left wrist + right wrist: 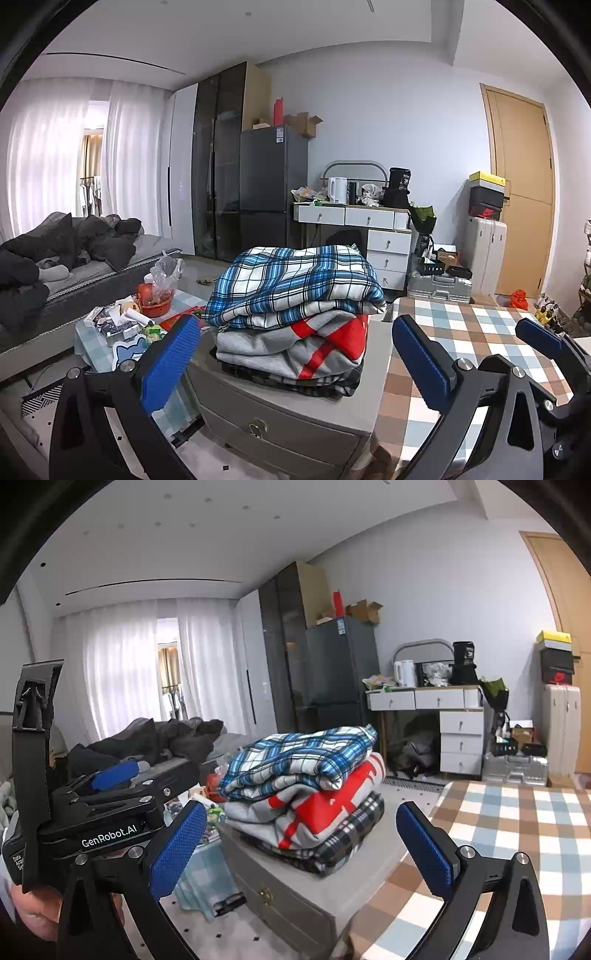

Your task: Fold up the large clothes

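A stack of folded clothes sits on a grey drawer cabinet (295,410): a blue plaid garment (295,284) on top, a grey and red one (295,343) under it, a dark plaid one (347,830) at the bottom. The stack also shows in the right wrist view (303,764). My left gripper (295,354) is open and empty, level with the stack and short of it. My right gripper (303,842) is open and empty, also short of the stack. The left gripper's body (103,812) shows at the left of the right wrist view.
A table with a checked cloth (472,339) lies to the right. A low table (125,321) with a red bowl and clutter stands left. A bed with dark bedding (66,243), a fridge (273,181), a white desk (373,229) and suitcases are farther back.
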`<state>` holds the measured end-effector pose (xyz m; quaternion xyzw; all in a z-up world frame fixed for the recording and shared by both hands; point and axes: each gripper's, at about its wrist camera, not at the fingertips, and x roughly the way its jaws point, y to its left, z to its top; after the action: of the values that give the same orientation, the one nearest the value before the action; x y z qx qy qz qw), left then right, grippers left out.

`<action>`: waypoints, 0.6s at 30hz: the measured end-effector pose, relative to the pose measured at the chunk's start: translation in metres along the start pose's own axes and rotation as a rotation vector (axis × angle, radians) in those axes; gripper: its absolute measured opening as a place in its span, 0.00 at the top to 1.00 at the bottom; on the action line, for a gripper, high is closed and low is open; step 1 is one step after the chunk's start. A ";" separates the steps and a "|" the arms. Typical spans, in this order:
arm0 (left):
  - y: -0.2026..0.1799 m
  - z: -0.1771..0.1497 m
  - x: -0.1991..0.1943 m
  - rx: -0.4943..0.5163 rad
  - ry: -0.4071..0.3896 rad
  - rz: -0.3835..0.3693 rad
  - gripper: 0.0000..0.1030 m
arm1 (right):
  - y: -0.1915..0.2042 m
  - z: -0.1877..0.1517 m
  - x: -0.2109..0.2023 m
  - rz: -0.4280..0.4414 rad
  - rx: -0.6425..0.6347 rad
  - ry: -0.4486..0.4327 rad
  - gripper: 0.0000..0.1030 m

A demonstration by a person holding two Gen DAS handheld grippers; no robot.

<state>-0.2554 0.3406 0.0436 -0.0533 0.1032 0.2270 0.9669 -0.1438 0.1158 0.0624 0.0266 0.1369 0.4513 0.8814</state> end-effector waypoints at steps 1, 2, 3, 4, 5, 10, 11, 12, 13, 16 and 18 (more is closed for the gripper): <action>0.000 0.000 0.000 0.001 0.000 -0.001 0.01 | 0.000 0.000 0.000 0.001 0.001 0.001 0.00; 0.000 -0.001 0.000 0.002 0.000 -0.002 0.01 | 0.000 0.000 0.000 0.000 0.002 0.000 0.00; -0.001 -0.001 -0.001 0.004 0.001 -0.004 0.01 | 0.000 0.000 -0.001 0.001 0.003 -0.001 0.00; -0.001 -0.001 -0.001 0.006 0.001 -0.004 0.01 | 0.000 0.000 -0.001 0.003 0.005 -0.002 0.00; -0.001 -0.001 -0.001 0.008 0.000 -0.003 0.01 | 0.000 0.000 -0.001 0.002 0.007 -0.003 0.00; -0.001 -0.001 -0.002 0.004 0.000 -0.009 0.01 | 0.002 -0.001 -0.003 -0.004 0.008 -0.009 0.00; -0.001 -0.001 -0.001 0.004 -0.001 -0.010 0.01 | 0.002 -0.002 -0.002 -0.007 0.008 -0.012 0.00; -0.001 -0.001 -0.001 0.005 -0.002 -0.007 0.01 | 0.002 -0.002 -0.003 -0.007 0.010 -0.014 0.00; -0.001 -0.001 -0.001 0.005 -0.001 -0.006 0.01 | 0.002 -0.002 -0.003 -0.007 0.011 -0.015 0.00; -0.001 0.000 -0.001 0.005 0.000 -0.007 0.01 | 0.002 -0.002 -0.004 -0.008 0.017 -0.019 0.00; -0.001 0.000 0.000 0.005 0.000 -0.009 0.01 | 0.002 -0.002 -0.005 -0.008 0.021 -0.020 0.00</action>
<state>-0.2551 0.3394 0.0438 -0.0516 0.1036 0.2224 0.9681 -0.1487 0.1127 0.0615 0.0396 0.1328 0.4461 0.8842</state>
